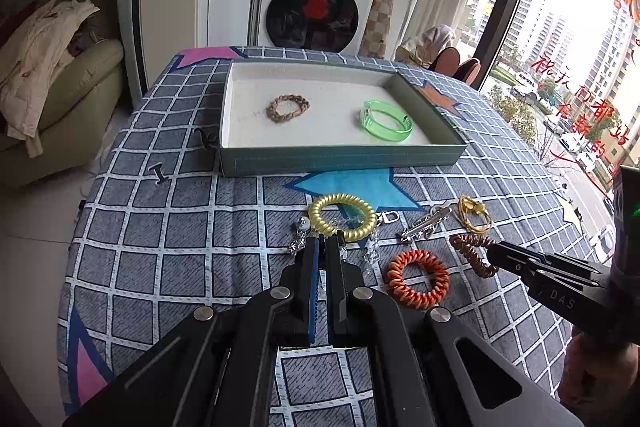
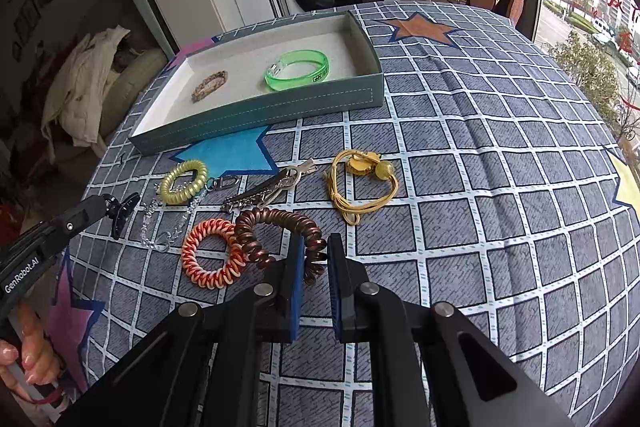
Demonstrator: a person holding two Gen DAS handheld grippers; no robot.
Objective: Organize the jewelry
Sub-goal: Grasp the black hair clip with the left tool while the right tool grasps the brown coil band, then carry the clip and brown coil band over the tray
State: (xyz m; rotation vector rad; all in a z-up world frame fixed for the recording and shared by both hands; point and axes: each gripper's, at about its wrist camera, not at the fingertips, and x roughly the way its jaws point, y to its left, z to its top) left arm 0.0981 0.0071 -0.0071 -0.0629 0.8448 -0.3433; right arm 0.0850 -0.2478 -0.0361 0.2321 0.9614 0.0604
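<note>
Right wrist view: pinching the brown spiral tie [image 2: 276, 217] at its near loop, right gripper [image 2: 316, 241] narrowed to a slim gap, blue pads pressing on the coil from both sides. Lying on the checked tablecloth [image 2: 480, 187] for most of its length, touching the orange spiral tie [image 2: 208, 255] just beside it.

Left wrist view: holding the left gripper [image 1: 326, 241] fully closed, tips sitting at the near edge of the yellow spiral tie [image 1: 342, 217] and close to the clear bead chain [image 1: 298, 241]. Not showing clearly whether anything is caught between those tips; possibly a strand of the chain, but not saying so for certain.

Judging the step in hand: picking up loose pieces for the grey tray [image 2: 256, 111], well apart at the far side of the cloth. Already holding the green bangle [image 2: 298, 71] and a braided bracelet [image 2: 210, 85] there; waiting outside, the three spiral ties, the chain, a metal key clip [image 2: 268, 191] and a yellow cord bracelet [image 2: 360, 183].

Calling next, probably, for lifting the brown tie straight up to clear the orange one, carrying it over the near wall of the tray, and opening above bare lining beside the bangle. Calling also for keeping the two grippers apart while crossing.
</note>
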